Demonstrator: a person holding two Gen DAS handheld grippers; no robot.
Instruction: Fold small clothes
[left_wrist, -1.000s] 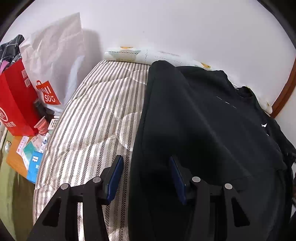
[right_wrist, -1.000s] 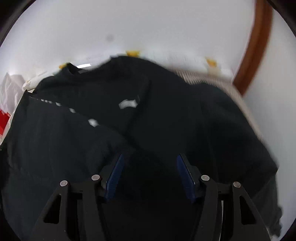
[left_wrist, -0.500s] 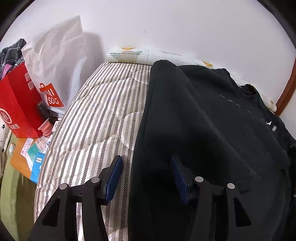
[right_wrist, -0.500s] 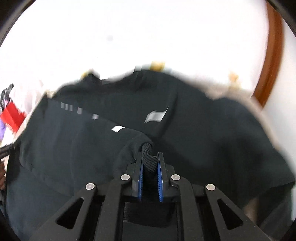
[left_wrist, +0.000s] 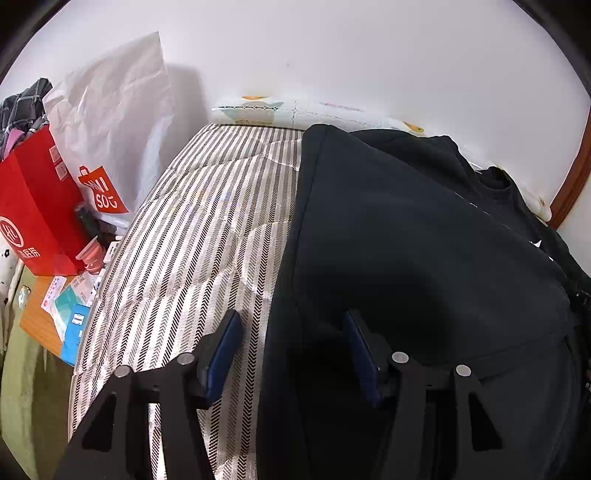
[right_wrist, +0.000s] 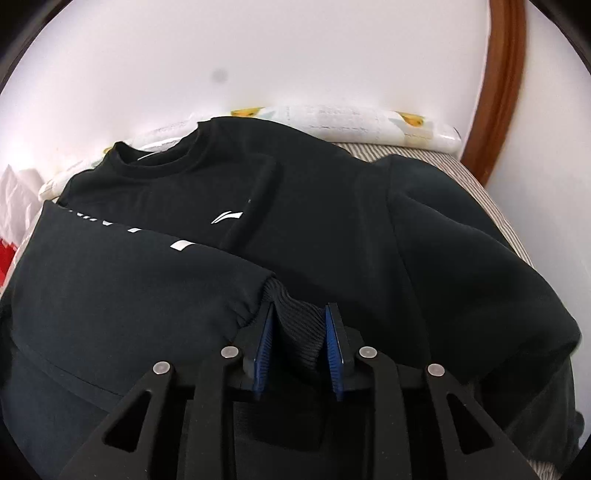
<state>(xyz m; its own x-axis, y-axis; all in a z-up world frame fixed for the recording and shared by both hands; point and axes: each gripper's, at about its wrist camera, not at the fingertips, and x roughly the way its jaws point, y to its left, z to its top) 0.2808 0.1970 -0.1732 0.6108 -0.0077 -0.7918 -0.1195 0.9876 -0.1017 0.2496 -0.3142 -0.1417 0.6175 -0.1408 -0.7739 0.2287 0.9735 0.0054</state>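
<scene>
A black sweatshirt (right_wrist: 325, 206) with a small white logo lies spread on a striped bed (left_wrist: 192, 236). It also shows in the left wrist view (left_wrist: 406, 236). Its left sleeve is folded across the chest, and the ribbed cuff (right_wrist: 299, 325) sits between the blue pads of my right gripper (right_wrist: 300, 332). The jaws stand partly apart, loosely around the cuff. My left gripper (left_wrist: 291, 347) is open and empty over the sweatshirt's left edge, one finger over the bedcover, one over the black cloth.
A rolled patterned pillow (left_wrist: 295, 110) lies along the white wall at the bed's head. A red paper bag (left_wrist: 33, 206), a white shopping bag (left_wrist: 110, 122) and small boxes (left_wrist: 70, 314) stand left of the bed. A brown wooden frame (right_wrist: 498, 92) is at the right.
My right gripper closed on the sleeve cuff half a second ago and has now opened partway, with the cuff between the pads. The left gripper stayed open and barely shifted.
</scene>
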